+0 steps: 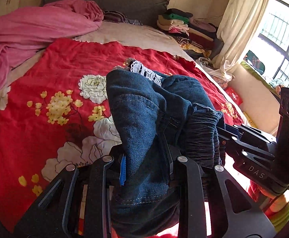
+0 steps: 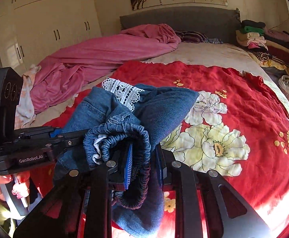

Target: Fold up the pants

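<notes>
Both clamped the denim pants (image 1: 144,107): left gripper (image 1: 147,158) pinched a denim fold, right gripper (image 2: 142,158) pinched the elastic waistband (image 2: 122,134), above red floral bedspread (image 2: 233,91).

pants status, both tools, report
Left tool shut on pants. Right tool shut on waistband. Pants bunched, held above red quilt, unfolded. Nothing in the way.

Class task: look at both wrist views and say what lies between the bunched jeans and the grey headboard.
In both views, red floral quilt stretches beyond the jeans, then beige bedsheet, up to the headboard. The pink blanket lies off to the left.
</notes>
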Tool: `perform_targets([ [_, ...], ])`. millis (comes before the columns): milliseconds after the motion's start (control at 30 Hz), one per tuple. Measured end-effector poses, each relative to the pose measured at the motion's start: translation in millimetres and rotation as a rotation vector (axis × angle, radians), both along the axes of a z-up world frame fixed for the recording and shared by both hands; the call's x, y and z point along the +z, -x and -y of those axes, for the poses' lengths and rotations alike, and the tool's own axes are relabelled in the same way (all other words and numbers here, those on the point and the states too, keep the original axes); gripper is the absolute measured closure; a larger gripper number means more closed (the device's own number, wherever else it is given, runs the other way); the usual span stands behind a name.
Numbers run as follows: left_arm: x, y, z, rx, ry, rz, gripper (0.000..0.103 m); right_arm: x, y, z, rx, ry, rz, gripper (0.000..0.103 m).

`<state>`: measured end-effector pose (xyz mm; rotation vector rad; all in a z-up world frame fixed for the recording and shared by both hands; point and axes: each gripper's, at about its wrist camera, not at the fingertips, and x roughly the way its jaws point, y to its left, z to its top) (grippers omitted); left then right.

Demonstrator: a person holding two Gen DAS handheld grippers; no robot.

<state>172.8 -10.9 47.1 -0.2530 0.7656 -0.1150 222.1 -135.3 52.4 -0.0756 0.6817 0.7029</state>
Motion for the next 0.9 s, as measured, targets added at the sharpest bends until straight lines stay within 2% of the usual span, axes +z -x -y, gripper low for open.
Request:
perform_targets([
  [233, 3.3, -40.3, -5.3, 0.011, -0.029, 0.016, 0.084, 1.9, -45.5, -12.4, -0.024, 0.009, 0.009, 0.084],
  [500, -21.6, -72.4, -9.7, 0.025, -0.040, -0.020, 0.084, -24.7, -81.0, -20.2, -0.048, 0.040, -0.039, 0.084],
  [733, -49.0, -84.0, -15.9, 0.040, -0.037, -0.074, 0.084, -60.8, -101.8, -18.4, -0.076, 0.053, -0.141, 0.084],
  [900, -62.5, -84.0, -22.5, 0.056, -0.034, -0.099, 0.081, -81.4, -113.4, -5.1, -0.116, 0.004, -0.250, 0.078],
])
